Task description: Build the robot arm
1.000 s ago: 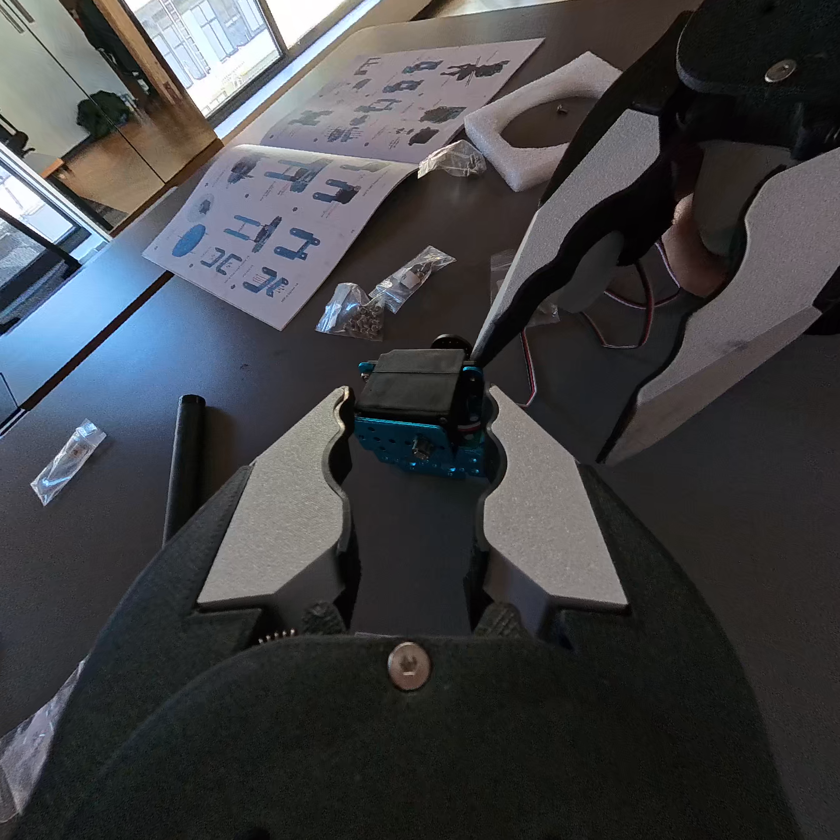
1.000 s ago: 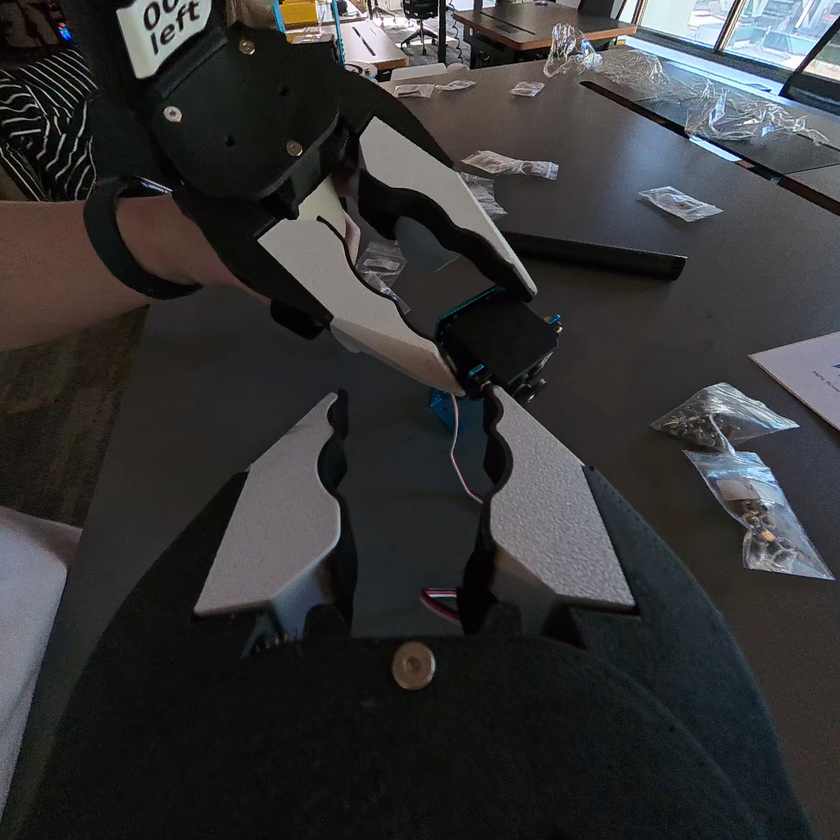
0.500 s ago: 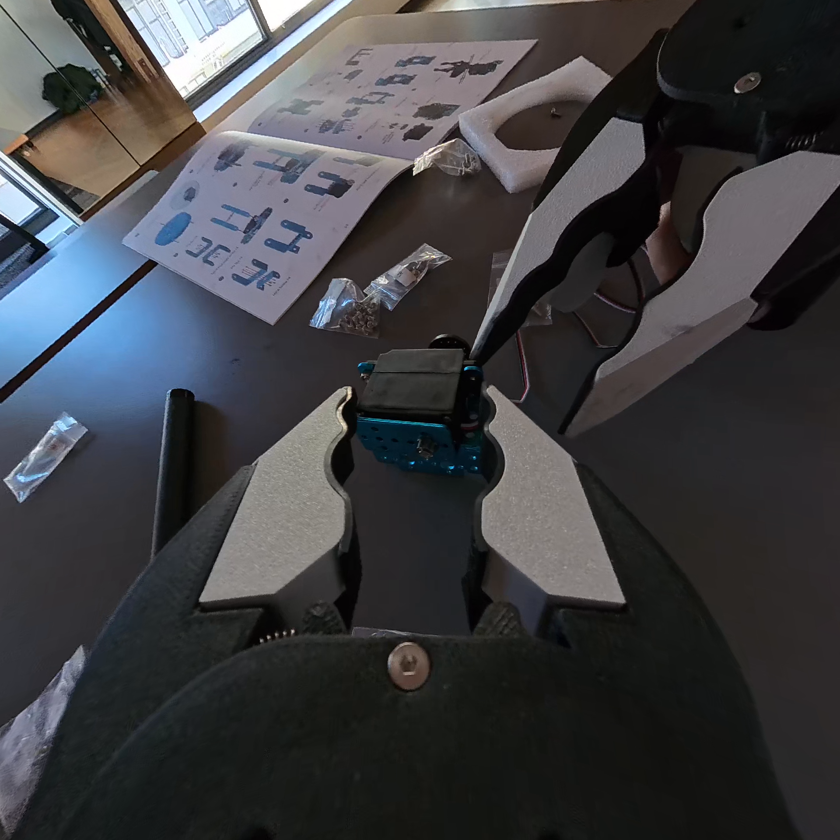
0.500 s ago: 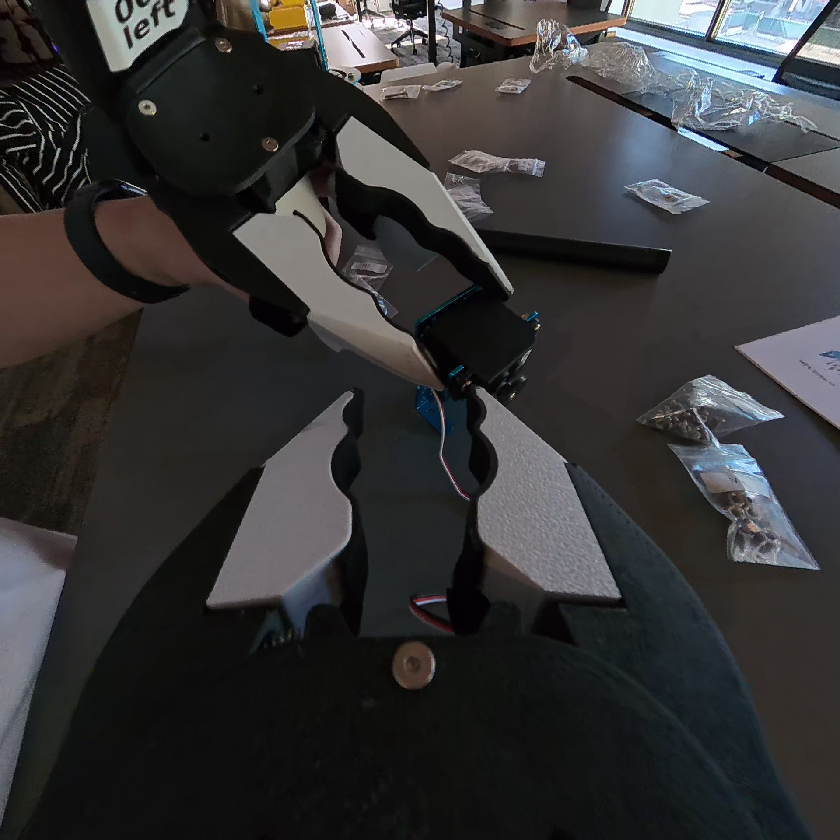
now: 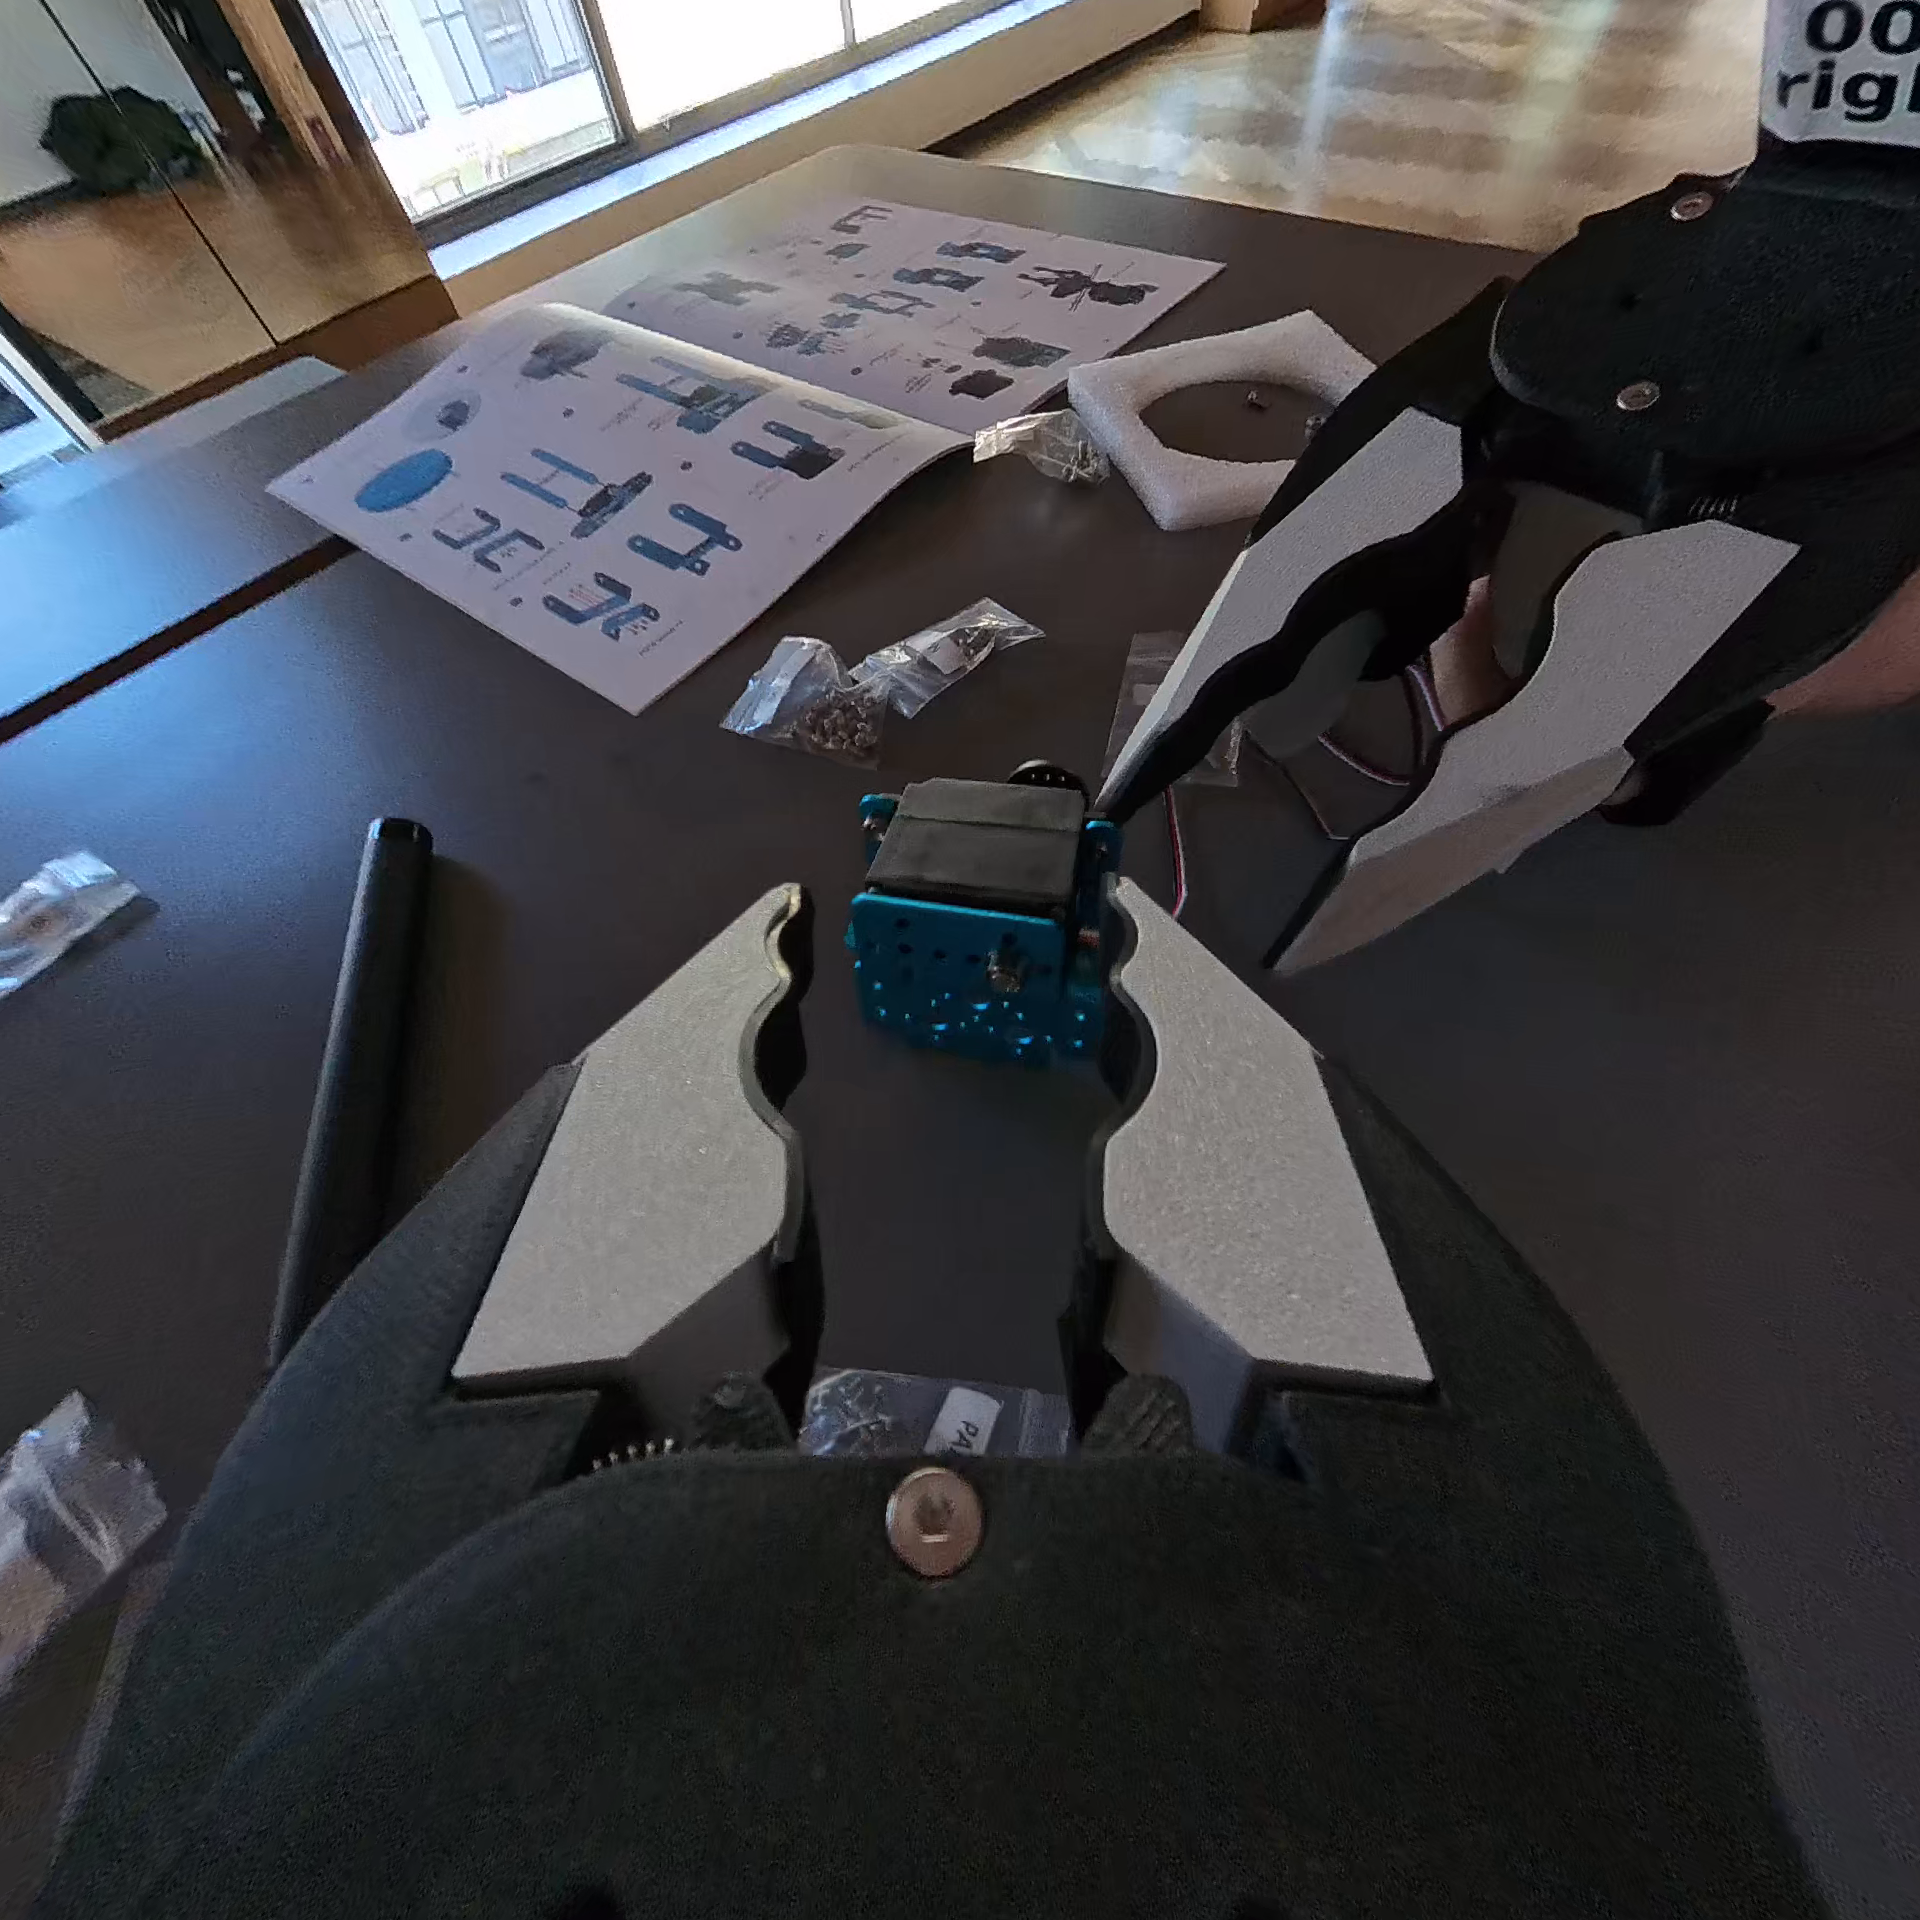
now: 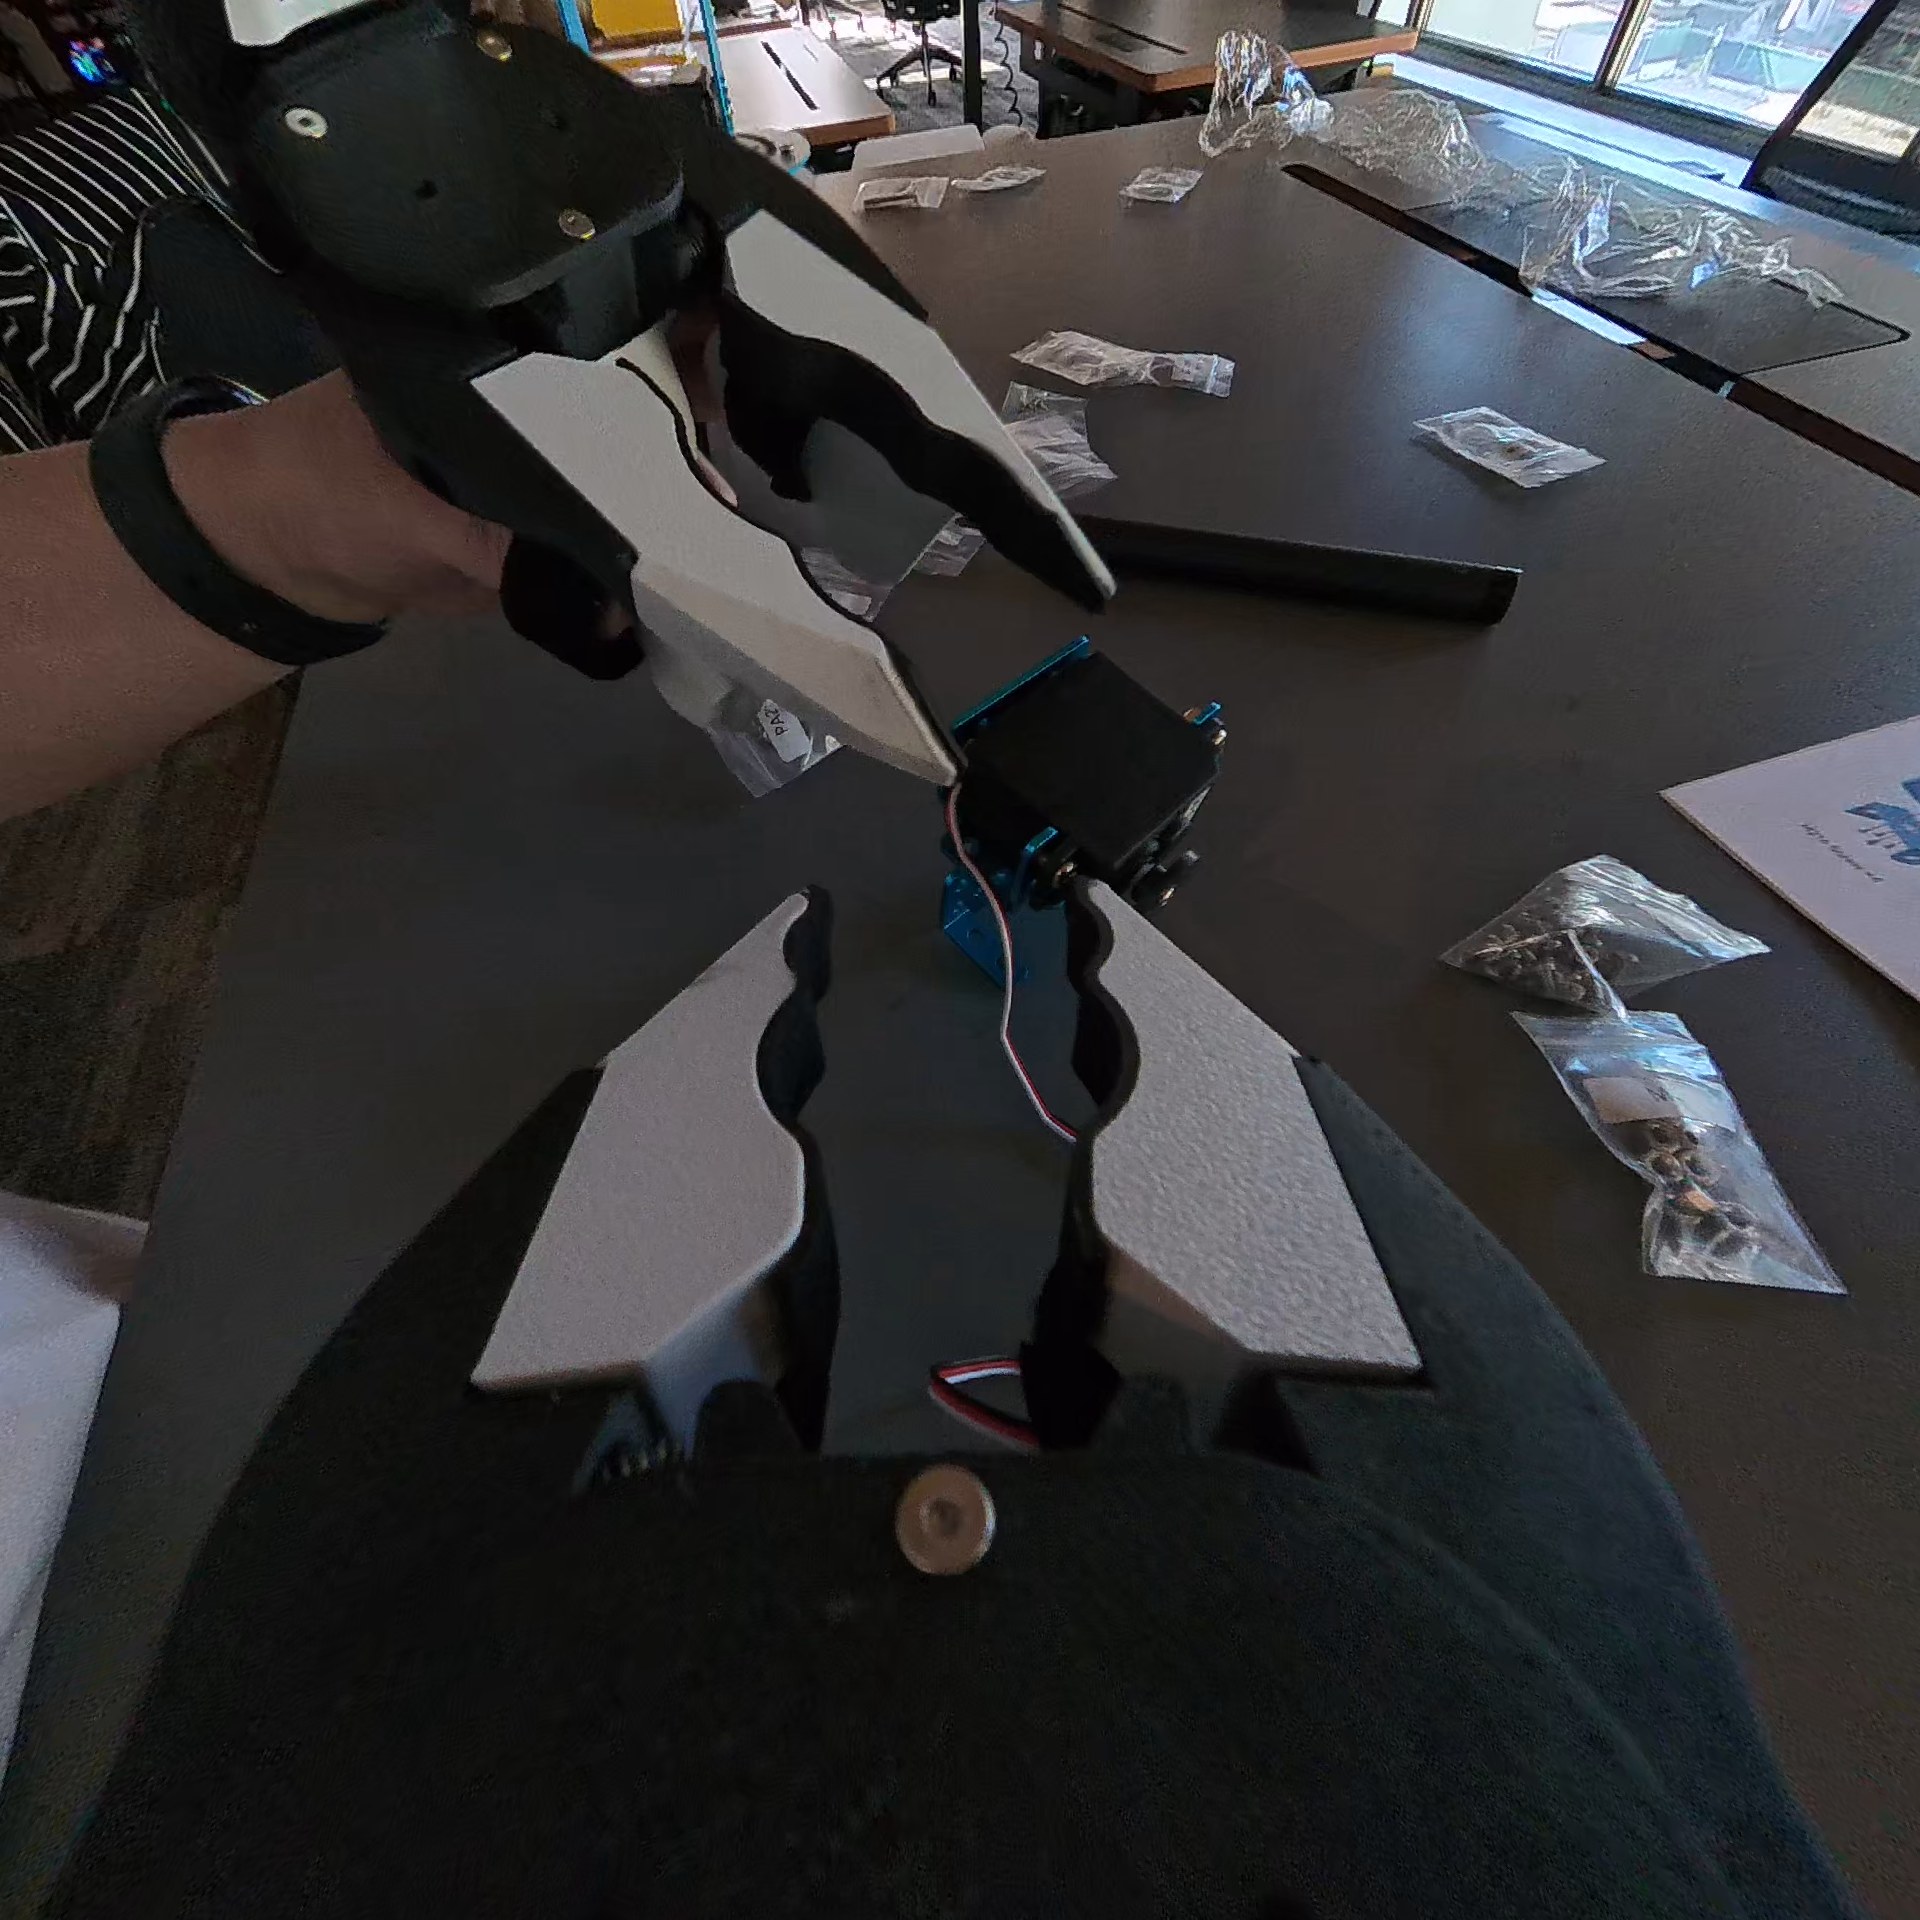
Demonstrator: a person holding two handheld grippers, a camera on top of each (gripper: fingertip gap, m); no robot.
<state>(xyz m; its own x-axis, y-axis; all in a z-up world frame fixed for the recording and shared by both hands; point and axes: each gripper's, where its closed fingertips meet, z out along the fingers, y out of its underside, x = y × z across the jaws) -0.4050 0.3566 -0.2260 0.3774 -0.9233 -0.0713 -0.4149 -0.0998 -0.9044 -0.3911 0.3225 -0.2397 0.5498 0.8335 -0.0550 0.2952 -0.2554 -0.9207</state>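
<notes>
A black servo (image 5: 977, 852) sits in a blue metal bracket (image 5: 966, 987) on the dark table (image 5: 1558, 1247), tilted. My left gripper (image 5: 954, 899) is open around it: the right finger (image 5: 1195, 1039) touches the bracket and the left finger stands apart from it. My right gripper (image 6: 951, 904) is open and empty. Its right fingertip (image 6: 1101, 925) is at the servo (image 6: 1091, 790), and the servo's red and white wire (image 6: 1003, 977) runs back between its fingers. The right gripper (image 5: 1195, 883) also shows in the left wrist view, the left gripper (image 6: 1023, 686) in the right wrist view.
An open booklet (image 5: 727, 436) and a white foam piece (image 5: 1195, 416) lie at the far side. Bags of screws (image 5: 831, 696) lie near the servo. A black tube (image 5: 353, 1039) lies to the left. Small plastic bags (image 6: 1122, 364) are scattered about. A person's arm (image 6: 208, 540) holds the left gripper.
My left gripper has opened and let go of the servo and bracket, which now rest on the table. The right gripper stays open with its fingertip at the servo.
</notes>
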